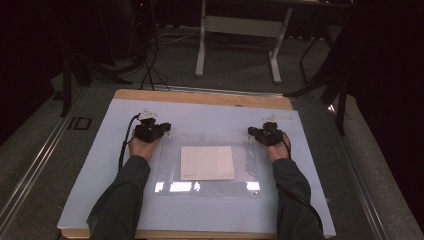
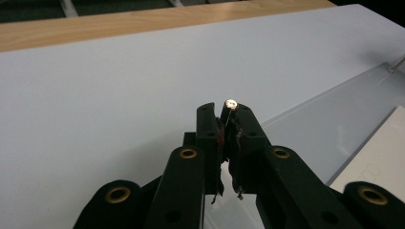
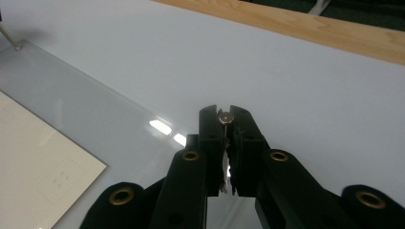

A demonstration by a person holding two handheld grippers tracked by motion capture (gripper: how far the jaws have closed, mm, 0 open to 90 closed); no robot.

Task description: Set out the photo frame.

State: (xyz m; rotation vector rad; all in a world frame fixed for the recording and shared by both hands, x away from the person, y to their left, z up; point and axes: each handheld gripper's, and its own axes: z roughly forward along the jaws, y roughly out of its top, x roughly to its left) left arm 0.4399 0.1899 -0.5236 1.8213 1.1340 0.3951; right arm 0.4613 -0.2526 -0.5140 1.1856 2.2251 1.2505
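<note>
A clear plastic sheet (image 1: 210, 187) lies on the pale blue mat (image 1: 115, 165) with a white paper (image 1: 207, 162) under its middle. My left gripper (image 1: 159, 129) sits at the sheet's far left corner and my right gripper (image 1: 252, 131) at its far right corner. In the left gripper view, the left gripper (image 2: 225, 109) is shut on a small metal pin (image 2: 231, 103), whose bright head shows at the jaw tips. The right gripper (image 3: 224, 112) is likewise shut on a small metal pin (image 3: 225, 117). The sheet's edge (image 2: 305, 109) and the paper (image 3: 38, 176) lie beside the jaws.
The mat covers a wooden table whose far edge (image 1: 200, 97) shows. A thin metal rod (image 3: 10, 39) touches the sheet's corner at the left edge of the right gripper view, and a similar one (image 2: 394, 66) shows in the left gripper view. A white desk frame (image 1: 235, 30) stands behind on the floor.
</note>
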